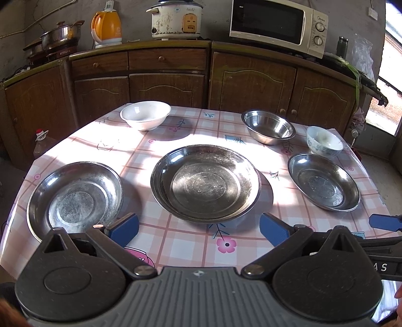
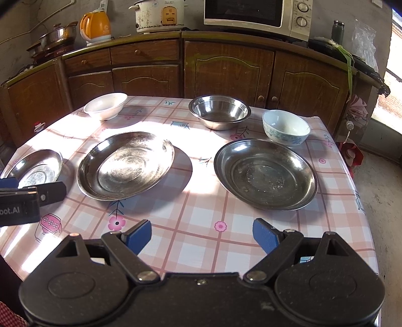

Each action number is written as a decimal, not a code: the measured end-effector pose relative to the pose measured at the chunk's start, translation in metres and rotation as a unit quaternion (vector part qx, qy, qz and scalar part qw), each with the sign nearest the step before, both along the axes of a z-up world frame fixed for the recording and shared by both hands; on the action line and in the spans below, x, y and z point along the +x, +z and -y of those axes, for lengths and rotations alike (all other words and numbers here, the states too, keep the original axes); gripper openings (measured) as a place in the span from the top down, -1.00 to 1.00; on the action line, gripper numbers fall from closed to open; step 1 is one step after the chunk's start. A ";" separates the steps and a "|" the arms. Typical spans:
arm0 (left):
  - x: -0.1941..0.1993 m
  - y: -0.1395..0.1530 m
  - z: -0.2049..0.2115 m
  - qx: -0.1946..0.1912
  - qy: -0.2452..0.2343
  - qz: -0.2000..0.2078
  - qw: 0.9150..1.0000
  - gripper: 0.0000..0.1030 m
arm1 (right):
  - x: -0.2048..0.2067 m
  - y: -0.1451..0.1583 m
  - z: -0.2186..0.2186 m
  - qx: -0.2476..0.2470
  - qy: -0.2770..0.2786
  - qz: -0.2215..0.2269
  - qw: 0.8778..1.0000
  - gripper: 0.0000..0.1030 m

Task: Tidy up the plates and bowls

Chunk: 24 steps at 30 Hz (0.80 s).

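While both tools hover low over the near edge of the surface (image 2: 191, 226), a pink-checked cloth with flower prints, the left gripper (image 1: 198, 229) has its blue-padded jaws spread wide apart and empty, and the right gripper (image 2: 202, 236) likewise has its jaws wide apart, holding nothing. Just beyond them runs a row of three steel plates: the left plate (image 1: 75, 198) nearest the left gripper, the large centre plate (image 1: 204, 182) in a patch of sunlight, and the right plate (image 2: 265, 174) ahead of the right gripper. All three lie flat and well apart from one another. Farther back stand three bowls: a white bowl (image 1: 145, 114) at the far left, a steel bowl (image 2: 219, 110) behind the centre, and a blue-patterned bowl (image 2: 286, 127) just beyond the right plate, close to its rim. Behind the surface, brown cabinets (image 1: 251, 80) carry an orange kettle (image 1: 106, 26), a rice cooker (image 1: 176, 18) and a microwave (image 1: 276, 24).
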<state>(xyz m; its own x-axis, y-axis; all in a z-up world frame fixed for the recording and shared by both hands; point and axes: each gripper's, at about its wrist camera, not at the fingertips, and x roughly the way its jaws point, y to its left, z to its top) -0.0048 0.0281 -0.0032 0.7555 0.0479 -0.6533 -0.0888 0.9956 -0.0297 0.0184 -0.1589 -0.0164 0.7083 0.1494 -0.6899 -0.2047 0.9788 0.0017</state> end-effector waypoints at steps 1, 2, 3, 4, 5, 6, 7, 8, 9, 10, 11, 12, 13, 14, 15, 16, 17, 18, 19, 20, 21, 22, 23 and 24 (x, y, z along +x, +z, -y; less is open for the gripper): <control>0.001 0.000 0.000 0.000 0.001 0.000 1.000 -1.00 | 0.000 0.000 -0.001 -0.001 0.001 0.000 1.000 -0.99; 0.001 0.000 0.000 -0.001 0.001 -0.001 1.000 -1.00 | 0.000 0.000 -0.002 -0.001 0.002 0.000 1.000 -0.99; 0.001 0.000 -0.001 -0.001 0.002 -0.001 1.000 -1.00 | 0.000 0.000 -0.003 -0.002 0.003 0.000 1.000 -0.99; 0.001 0.000 -0.002 -0.002 0.003 -0.002 1.000 -1.00 | 0.000 0.000 -0.003 -0.002 0.003 -0.001 1.000 -0.99; 0.001 0.000 -0.002 -0.002 0.003 -0.002 1.000 -1.00 | 0.000 0.000 -0.004 -0.002 0.004 -0.001 1.000 -0.99; 0.001 -0.001 -0.003 -0.002 0.004 -0.002 1.000 -1.00 | 0.000 0.000 -0.005 -0.003 0.005 -0.001 1.000 -0.99; 0.001 -0.001 -0.003 -0.003 0.005 -0.002 1.000 -1.00 | 0.001 0.000 -0.005 -0.003 0.006 -0.001 1.000 -0.99; 0.001 -0.001 -0.004 -0.003 0.006 -0.003 1.000 -1.00 | 0.001 0.000 -0.006 -0.004 0.007 -0.001 1.000 -0.99; 0.000 -0.001 -0.005 -0.004 0.006 -0.003 1.000 -1.00 | 0.001 -0.001 -0.007 -0.004 0.008 -0.001 1.000 -0.99; 0.000 -0.001 -0.005 -0.004 0.007 -0.002 1.000 -1.00 | 0.001 -0.001 -0.007 -0.005 0.009 -0.001 1.000 -0.99; 0.000 -0.002 -0.006 -0.004 0.008 -0.003 1.000 -1.00 | 0.001 -0.001 -0.008 -0.005 0.009 -0.001 1.000 -0.99; 0.000 -0.002 -0.007 -0.005 0.009 -0.003 1.000 -1.00 | 0.002 -0.001 -0.009 -0.005 0.010 -0.001 1.000 -0.99; 0.000 -0.002 -0.008 -0.005 0.009 -0.003 1.000 -1.00 | 0.002 -0.001 -0.010 -0.005 0.011 -0.002 1.000 -0.99; 0.000 -0.002 -0.009 -0.005 0.010 -0.003 1.000 -1.00 | 0.002 -0.001 -0.012 -0.006 0.012 -0.002 1.000 -0.99; 0.000 -0.002 -0.010 -0.005 0.011 -0.004 1.000 -1.00 | 0.002 -0.001 -0.013 -0.007 0.014 -0.002 1.000 -0.99; 0.001 -0.003 -0.011 -0.005 0.012 -0.005 1.000 -1.00 | 0.002 -0.002 -0.014 -0.008 0.015 -0.002 1.000 -0.99; 0.001 -0.003 -0.012 -0.005 0.013 -0.006 1.000 -1.00 | 0.002 -0.002 -0.016 -0.008 0.017 -0.002 1.000 -0.99; 0.001 -0.003 -0.013 -0.005 0.015 -0.006 1.000 -1.00 | 0.003 -0.002 -0.017 -0.009 0.018 -0.002 1.000 -0.99; 0.002 -0.004 -0.014 -0.006 0.016 -0.007 1.000 -1.00 | 0.003 -0.002 -0.019 -0.009 0.020 -0.002 1.000 -0.99; 0.002 -0.004 -0.015 -0.006 0.017 -0.007 1.000 -1.00 | 0.003 -0.001 -0.020 -0.009 0.021 -0.001 1.000 -0.99; 0.001 -0.004 -0.017 -0.006 0.018 -0.008 1.000 -1.00 | 0.004 -0.001 -0.022 -0.009 0.023 -0.001 1.000 -0.99; 0.001 -0.005 -0.019 -0.006 0.020 -0.008 1.000 -1.00 | 0.005 -0.001 -0.024 -0.009 0.025 -0.002 1.000 -0.99; 0.001 -0.005 -0.020 -0.006 0.021 -0.007 1.000 -1.00 | 0.005 -0.001 -0.026 -0.010 0.027 -0.002 1.000 -0.99; 0.001 -0.005 -0.022 -0.006 0.023 -0.008 1.000 -1.00 | 0.005 -0.001 -0.028 -0.011 0.030 -0.001 0.999 -0.99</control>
